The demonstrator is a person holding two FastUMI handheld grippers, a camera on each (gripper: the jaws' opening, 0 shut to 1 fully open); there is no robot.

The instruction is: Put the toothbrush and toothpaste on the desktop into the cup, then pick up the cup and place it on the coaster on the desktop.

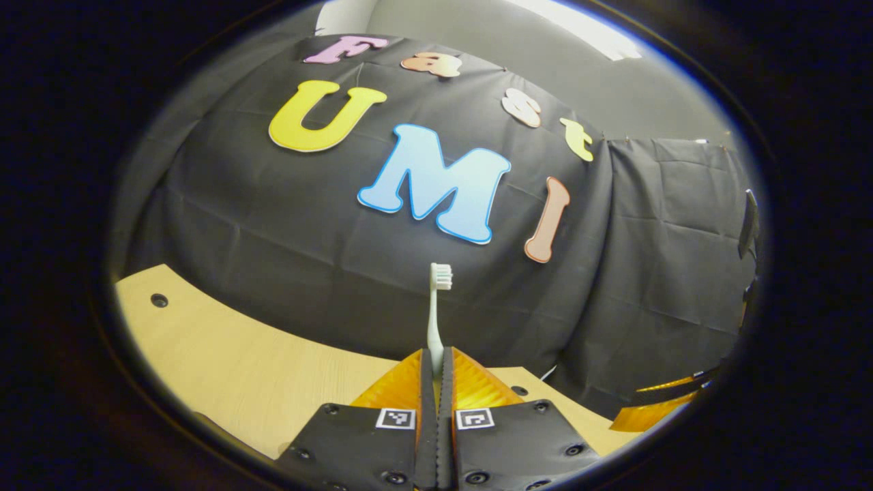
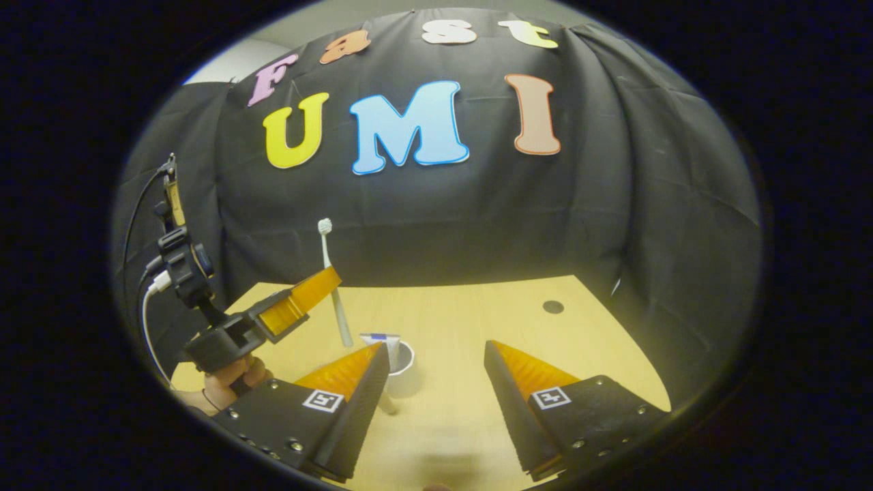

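The pale wooden tabletop (image 2: 477, 327) with round holes spreads under both grippers, backed by the black cloth wall. On it, in the right gripper view, stands the small white cup (image 2: 401, 358), partly hidden behind the right gripper's own near finger, with the white toothpaste tube (image 2: 382, 339) already poking out of its mouth. No coaster can be made out from here.

The right gripper (image 2: 436, 368) hangs low over the tabletop with its jaws spread wide and holding nothing; the cup sits just beside its left finger rather than squarely between the two.

The left gripper (image 2: 300, 300), seen from the right gripper view with a hand (image 2: 232, 382) on its grip, hovers above and to the cup's left. In the left gripper view its jaws (image 1: 436, 361) are clenched on the handle of the slim white toothbrush (image 1: 436, 314), which stands nearly upright, bristle head up, its lower end hanging above the tabletop close to the cup.

I judge the toothbrush insertion to be under way, with the cup's move to the coaster left to do. The risks: the handle's lower end may meet the rim or the tube instead of the opening, tipping the light cup. Released too high or slanted, the brush could topple out. The right gripper's near finger could also nudge the cup.
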